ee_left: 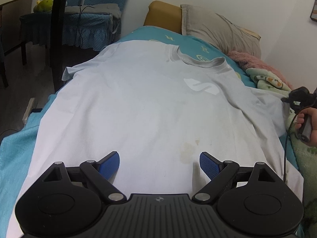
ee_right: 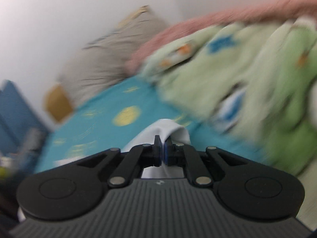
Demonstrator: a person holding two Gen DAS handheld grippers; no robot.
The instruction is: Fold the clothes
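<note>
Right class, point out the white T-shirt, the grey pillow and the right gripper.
white T-shirt [ee_left: 138,103], left wrist view, on the middle of its chest.
grey pillow [ee_left: 218,29], left wrist view, on its creased face.
right gripper [ee_right: 162,152], right wrist view, between its fingertips shut on white cloth.

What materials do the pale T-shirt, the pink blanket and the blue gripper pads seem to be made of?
T-shirt: thin matte knit, likely cotton or a blend; it lies in soft creases and has a ribbed collar.
Pink blanket: fluffy fleece or plush, judging by its fuzzy surface.
Blue pads on the left gripper: probably rubber or soft plastic, with a fine grid texture.
</note>
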